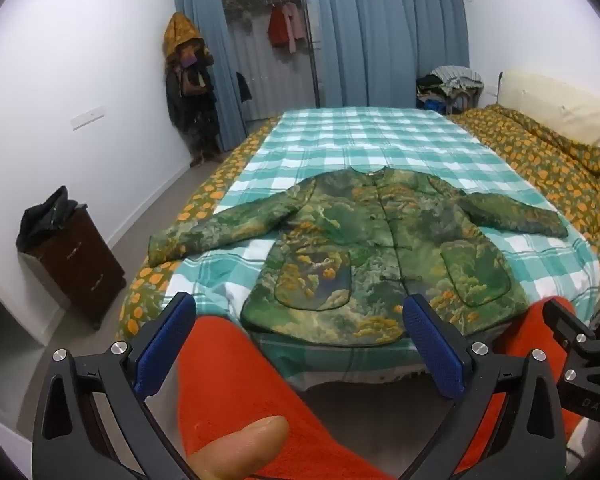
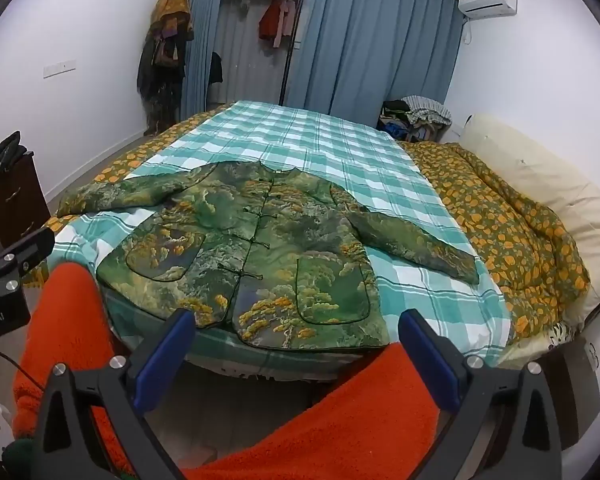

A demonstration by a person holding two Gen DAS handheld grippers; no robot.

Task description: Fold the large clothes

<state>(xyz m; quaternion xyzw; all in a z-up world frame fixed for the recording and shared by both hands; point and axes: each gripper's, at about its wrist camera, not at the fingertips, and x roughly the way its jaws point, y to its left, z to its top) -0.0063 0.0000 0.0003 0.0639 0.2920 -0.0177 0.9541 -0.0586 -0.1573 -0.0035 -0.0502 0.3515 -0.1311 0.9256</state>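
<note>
Bedroom w/ white walls and blue curtains point(image 1: 384, 40): a bed point(image 1: 380, 140) under a teal-and-white checked sheet, orange-flowered quilt point(image 1: 540, 168) heaped at its right. A green-and-gold patterned jacket point(image 1: 380, 248) lies flat, buttoned, front up, sleeves spread, hem at the bed's near edge. Left tool point(image 1: 300, 328) and right tool point(image 2: 296, 344) hang released, jaws wide, nothing between them, short of the hem, above red-clad legs point(image 1: 228, 380). Dark nightstand point(image 1: 76, 264) at left.

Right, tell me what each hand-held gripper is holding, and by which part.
Nothing. The left hand-held gripper and right hand-held gripper are open, short of the green-and-gold patterned padded jacket.
</note>
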